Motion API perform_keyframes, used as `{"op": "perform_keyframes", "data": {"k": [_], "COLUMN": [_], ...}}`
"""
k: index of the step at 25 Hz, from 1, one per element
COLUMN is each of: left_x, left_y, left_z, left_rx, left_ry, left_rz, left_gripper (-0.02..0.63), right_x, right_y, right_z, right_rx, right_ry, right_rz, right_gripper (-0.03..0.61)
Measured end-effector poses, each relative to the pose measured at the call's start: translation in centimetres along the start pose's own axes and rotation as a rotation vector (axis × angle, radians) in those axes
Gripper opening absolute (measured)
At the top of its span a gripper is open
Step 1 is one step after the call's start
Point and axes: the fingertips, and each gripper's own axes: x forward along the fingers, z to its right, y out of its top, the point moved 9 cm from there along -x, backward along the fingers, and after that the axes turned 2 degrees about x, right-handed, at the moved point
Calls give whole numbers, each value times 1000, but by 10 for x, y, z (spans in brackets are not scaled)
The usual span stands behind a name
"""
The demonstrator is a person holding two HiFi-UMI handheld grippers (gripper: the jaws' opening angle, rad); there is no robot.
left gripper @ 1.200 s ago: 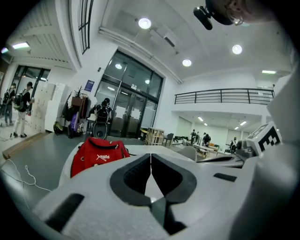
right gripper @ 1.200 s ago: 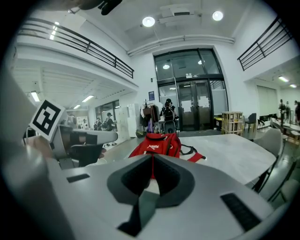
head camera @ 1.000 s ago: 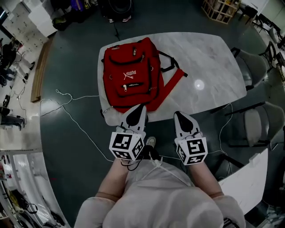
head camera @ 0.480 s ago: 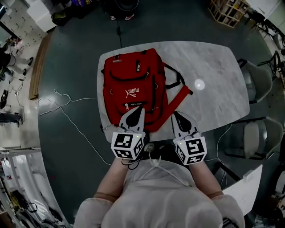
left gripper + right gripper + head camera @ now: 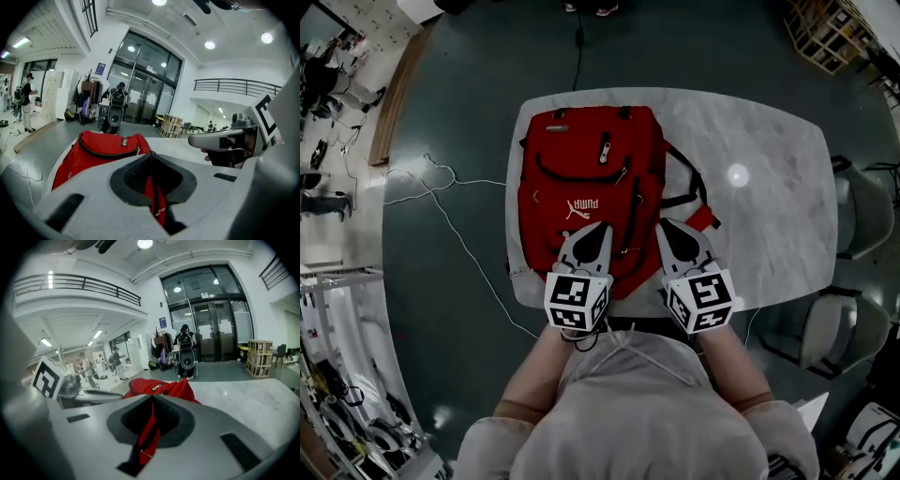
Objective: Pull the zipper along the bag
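Observation:
A red backpack (image 5: pixel 586 187) with white print lies flat on the marble table (image 5: pixel 769 178); its black straps trail to the right. A zip pull (image 5: pixel 605 147) shows on its far pocket. My left gripper (image 5: pixel 599 227) hovers over the bag's near end, jaws shut with nothing in them. My right gripper (image 5: pixel 662 224) hangs beside it over the bag's near right edge, also shut and empty. In the left gripper view the shut left gripper (image 5: pixel 151 153) points along the backpack (image 5: pixel 101 147). In the right gripper view the right gripper (image 5: pixel 153 400) aims at the backpack (image 5: pixel 161 386).
A white cable (image 5: pixel 441 187) snakes over the dark floor left of the table. Grey chairs (image 5: pixel 867 202) stand at the right. A wooden crate (image 5: pixel 830 33) sits at the far right. People and a loudspeaker (image 5: pixel 187 363) stand far off by the glass doors.
Both grippers have moved forward from the table's near edge to over the backpack's near end. Both stayed shut and empty. The bag has not moved on the table.

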Motion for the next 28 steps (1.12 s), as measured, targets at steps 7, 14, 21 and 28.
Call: {"op": "perform_keyframes", "data": {"k": [7,14,21,28], "left_x": [59,93,107,115], "left_y": [-6,-13,-19,-24], "left_z": [-13,-29,-28,-29], "left_rx": [-35,-53,-100,-57], "left_ry": [49,131,126,105], "left_rz": [-73,-149,-170,-218], "left_gripper": [18,20,20,20], "right_x": [51,96,134,159], "right_y": [14,18,11,-3], "right_z": [39,62,66,63], "right_rx": [10,-12,-30,-44], "right_ry": [93,137,155,188], "right_rz": [-57,-125,-181,-229], "right_gripper": [29,29,29,29]}}
